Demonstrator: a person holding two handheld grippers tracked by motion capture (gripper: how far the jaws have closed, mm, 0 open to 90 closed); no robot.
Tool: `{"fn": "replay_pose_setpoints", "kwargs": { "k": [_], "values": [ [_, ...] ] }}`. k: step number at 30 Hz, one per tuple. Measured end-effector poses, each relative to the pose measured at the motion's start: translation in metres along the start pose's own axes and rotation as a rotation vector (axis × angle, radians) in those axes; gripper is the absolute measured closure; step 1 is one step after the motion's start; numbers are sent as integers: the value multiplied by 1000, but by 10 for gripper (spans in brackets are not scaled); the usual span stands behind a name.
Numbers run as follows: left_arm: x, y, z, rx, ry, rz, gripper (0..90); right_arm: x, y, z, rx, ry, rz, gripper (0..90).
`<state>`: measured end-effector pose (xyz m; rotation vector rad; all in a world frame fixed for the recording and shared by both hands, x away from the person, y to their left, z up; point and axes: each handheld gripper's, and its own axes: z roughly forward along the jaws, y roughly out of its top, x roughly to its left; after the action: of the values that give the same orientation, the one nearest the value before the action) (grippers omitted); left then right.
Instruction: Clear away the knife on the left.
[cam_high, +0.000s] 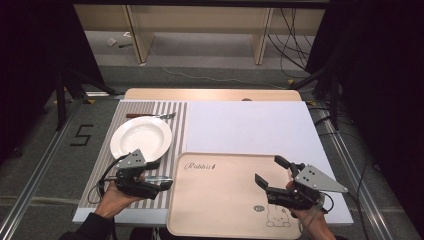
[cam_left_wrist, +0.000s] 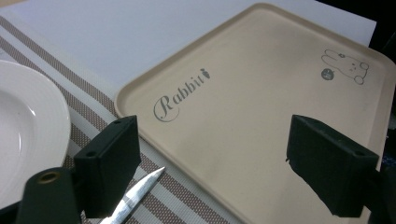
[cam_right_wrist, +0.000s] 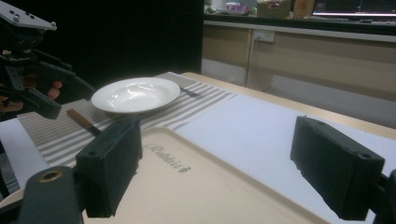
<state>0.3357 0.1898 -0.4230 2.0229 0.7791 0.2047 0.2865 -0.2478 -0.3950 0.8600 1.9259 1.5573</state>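
Note:
A beige tray (cam_high: 225, 200) printed "Rabbit" lies at the table's front middle. Left of it, a white plate (cam_high: 141, 137) sits on a striped placemat (cam_high: 180, 125). A knife (cam_high: 161, 178) lies on the placemat just in front of the plate, its blade tip (cam_left_wrist: 135, 196) pointing at the tray. My left gripper (cam_high: 164, 175) is open low over the knife, with the blade beside its left jaw and not pinched. My right gripper (cam_high: 270, 171) is open over the tray's right half with nothing between its jaws. Behind the plate lies a fork (cam_high: 152, 116).
A white sheet (cam_high: 250, 127) covers the table's right and back. The tray overhangs the table's front edge. Beyond the far edge are floor cables and wooden furniture legs (cam_high: 260, 40). Dark curtains stand at both sides.

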Motion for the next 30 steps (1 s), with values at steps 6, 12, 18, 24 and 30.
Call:
{"fn": "replay_pose_setpoints", "kwargs": {
  "k": [6, 12, 18, 24, 30],
  "values": [
    [6, -3, 2, 77, 22, 16, 174, 0, 0, 0, 0, 5, -2, 176],
    [21, -7, -6, 199, 91, 30, 193, 0, 0, 0, 3, 9, -5, 177],
    [35, -14, -14, 262, 132, 0, 221, 1, 0, 1, 1, 11, -4, 176],
    [39, -20, -11, 337, 145, 0, 238, 1, 0, 0, 2, 10, -6, 176],
    [48, -25, -12, 394, 184, 15, 255, 1, 0, 1, 5, 12, -8, 176]
  ]
}}
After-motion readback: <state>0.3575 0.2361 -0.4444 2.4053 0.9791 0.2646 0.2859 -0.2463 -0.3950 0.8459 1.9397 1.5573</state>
